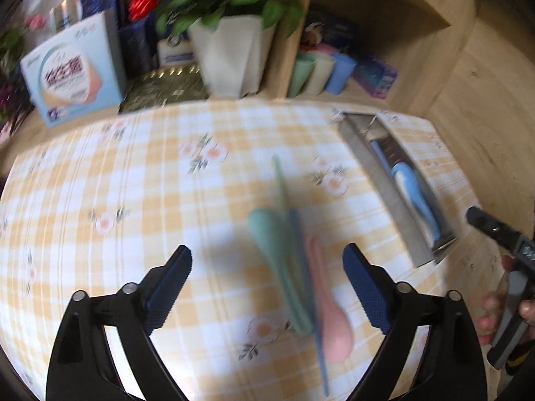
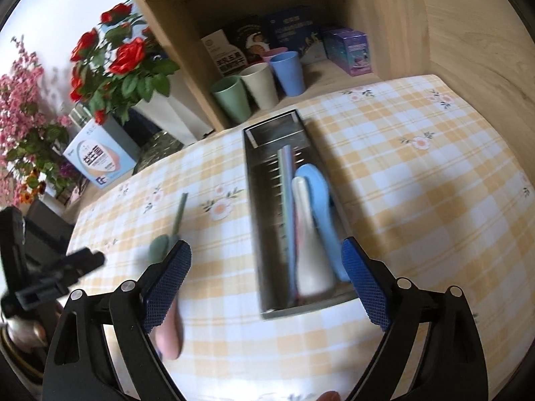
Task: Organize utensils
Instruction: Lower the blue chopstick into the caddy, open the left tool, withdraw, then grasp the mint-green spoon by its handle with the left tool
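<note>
Both tongs wide open, nothing held. Left tongs [image 1: 267,287] hang above a loose cluster of utensils on the bench [image 1: 117,200], which has a yellow check floral cloth: green spoon [image 1: 277,257], pink spoon [image 1: 329,317] just beside it with the bowl end toward the camera, and a thin blue stick-like utensil [image 1: 311,294] lying between and across them; frame is motion-blurred so exact contact is hard to call. A thin green stick [image 1: 280,180] runs away from the green spoon's bowl. Right tongs [image 2: 267,287] hang over the near end of the metal tray [image 2: 267,234], not touching it as far as visible. Inside the tray: white spoon [image 2: 309,244] and blue spoon [image 2: 322,207] side by side, plus thin sticks [image 2: 287,200] along the left inner wall. Same tray shows at right in the left view [image 1: 378,197] with the blue spoon in it. Tray sits well apart from the loose cluster. Behind the bench: green, beige and blue cups [image 2: 257,83] on a wooden shelf [image 2: 384,26], red flowers in a white pot [image 2: 120,63], light blue box [image 2: 97,157].
</note>
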{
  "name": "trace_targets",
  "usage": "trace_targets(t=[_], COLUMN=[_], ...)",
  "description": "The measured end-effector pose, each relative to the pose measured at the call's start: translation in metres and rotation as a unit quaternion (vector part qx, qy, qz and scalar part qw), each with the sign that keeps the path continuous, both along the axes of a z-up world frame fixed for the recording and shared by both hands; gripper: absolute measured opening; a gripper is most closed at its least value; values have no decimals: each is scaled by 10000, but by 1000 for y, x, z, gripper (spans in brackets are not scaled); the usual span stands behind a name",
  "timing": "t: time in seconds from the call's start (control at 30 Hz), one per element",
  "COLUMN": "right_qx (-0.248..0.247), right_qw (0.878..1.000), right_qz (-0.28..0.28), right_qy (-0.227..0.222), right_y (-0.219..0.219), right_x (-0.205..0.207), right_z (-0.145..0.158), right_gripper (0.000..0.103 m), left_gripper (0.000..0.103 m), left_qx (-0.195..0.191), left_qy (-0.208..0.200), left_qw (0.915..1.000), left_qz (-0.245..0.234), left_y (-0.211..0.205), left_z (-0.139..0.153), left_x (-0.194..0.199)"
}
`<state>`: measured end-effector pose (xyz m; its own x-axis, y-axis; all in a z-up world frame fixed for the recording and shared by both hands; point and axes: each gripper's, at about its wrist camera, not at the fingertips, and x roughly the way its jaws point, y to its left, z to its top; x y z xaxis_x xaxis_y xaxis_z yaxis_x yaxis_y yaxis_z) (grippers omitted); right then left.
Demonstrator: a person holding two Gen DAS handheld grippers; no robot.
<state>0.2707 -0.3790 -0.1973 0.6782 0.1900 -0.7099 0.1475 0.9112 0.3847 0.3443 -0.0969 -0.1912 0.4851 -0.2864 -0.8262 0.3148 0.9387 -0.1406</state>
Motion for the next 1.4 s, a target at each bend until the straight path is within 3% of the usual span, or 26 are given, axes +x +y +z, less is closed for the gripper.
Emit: trace_targets(t=[0.1,0.27,0.7,1.1,1.13,1.2,1.27,1.3,1.4], right_qx=[65,-95,-124,-88,-84,-91,-120,-127,-150], right_qw=[9998,9993,9992,9990,9989,9990,9990,9990,9989], right_qz=[155,291,137,183,195,205,195,192,209], right_qy=[90,218,348,404,406,396,387,385,396], right_y=[12,24,14,18,19,21,22,23,27], right_x=[-1,-4,-6,-5,-5,-5,-5,-5,-5], right_z=[-4,-6,-10,-11,-11,-10,-8,-8,-8], right_gripper=[88,88,88,88,88,88,88,88,88], left_gripper=[67,54,37,35,33,18,14,8,7], left_qx=[41,-35,-150,-9,13,-2,23,53,54], left_qy=[160,288,504,373,359,370,381,344,278], left_qw=[9999,9995,9982,9990,9990,9990,9990,9991,9994], left_qz=[30,121,271,245,247,248,247,238,185], left_y=[1,-5,-17,-23,-23,-22,-19,-17,-11], left_z=[-18,-39,-64,-68,-68,-69,-68,-67,-62], left_x=[-3,2,21,28,28,27,25,23,16])
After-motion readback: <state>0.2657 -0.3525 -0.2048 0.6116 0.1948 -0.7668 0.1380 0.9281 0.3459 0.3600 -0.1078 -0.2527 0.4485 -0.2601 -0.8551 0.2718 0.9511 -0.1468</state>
